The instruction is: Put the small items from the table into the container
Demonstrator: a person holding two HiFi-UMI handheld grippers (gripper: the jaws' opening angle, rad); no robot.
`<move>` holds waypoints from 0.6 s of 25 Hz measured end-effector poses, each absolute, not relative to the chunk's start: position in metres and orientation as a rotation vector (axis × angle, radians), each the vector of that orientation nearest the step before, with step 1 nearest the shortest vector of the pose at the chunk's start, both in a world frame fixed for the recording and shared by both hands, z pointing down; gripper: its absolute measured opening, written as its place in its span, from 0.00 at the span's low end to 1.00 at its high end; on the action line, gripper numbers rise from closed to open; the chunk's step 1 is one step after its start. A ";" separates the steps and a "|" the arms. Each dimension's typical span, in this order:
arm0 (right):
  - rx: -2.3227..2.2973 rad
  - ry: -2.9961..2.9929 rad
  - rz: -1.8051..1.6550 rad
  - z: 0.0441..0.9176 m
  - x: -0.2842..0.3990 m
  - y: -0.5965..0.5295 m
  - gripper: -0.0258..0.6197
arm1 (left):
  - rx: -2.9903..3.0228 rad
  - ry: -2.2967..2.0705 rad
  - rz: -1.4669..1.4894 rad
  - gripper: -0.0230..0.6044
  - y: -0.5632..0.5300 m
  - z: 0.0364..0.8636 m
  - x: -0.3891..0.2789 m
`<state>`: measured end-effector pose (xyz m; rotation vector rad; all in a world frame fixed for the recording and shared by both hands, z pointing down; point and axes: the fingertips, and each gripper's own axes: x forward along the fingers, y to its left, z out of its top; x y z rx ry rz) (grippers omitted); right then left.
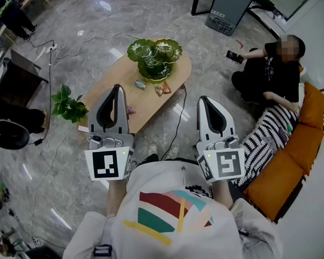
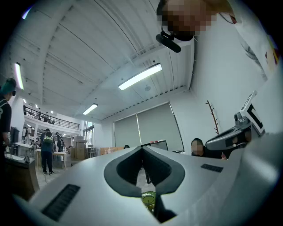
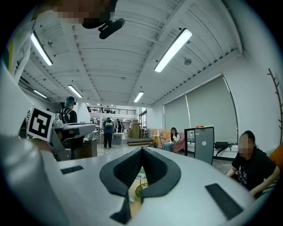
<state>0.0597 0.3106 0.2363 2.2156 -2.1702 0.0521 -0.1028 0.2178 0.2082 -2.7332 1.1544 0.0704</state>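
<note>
Green leaf-shaped container (image 1: 139, 49) shows whole only in head view.

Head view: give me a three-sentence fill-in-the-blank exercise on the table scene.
1. The leaf-shaped dish is ____ in colour.
2. The small items lie on the ____, beside the dish.
3. The jaws of the left gripper and the right gripper are ____, holding nothing.
Missing words: green; table; shut.

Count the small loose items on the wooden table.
3: bluish item near the green dish, orange item beside it, pink item at the left tool, which may hide more.
</note>
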 end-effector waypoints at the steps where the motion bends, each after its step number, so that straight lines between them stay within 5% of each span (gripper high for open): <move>1: 2.214 -2.174 0.056 0.237 0.063 0.311 0.06 | -2.730 1.157 0.068 0.05 0.218 0.209 -0.099; 15: 2.230 -2.250 0.107 0.249 0.092 0.317 0.06 | -2.662 1.207 0.030 0.05 0.215 0.213 -0.088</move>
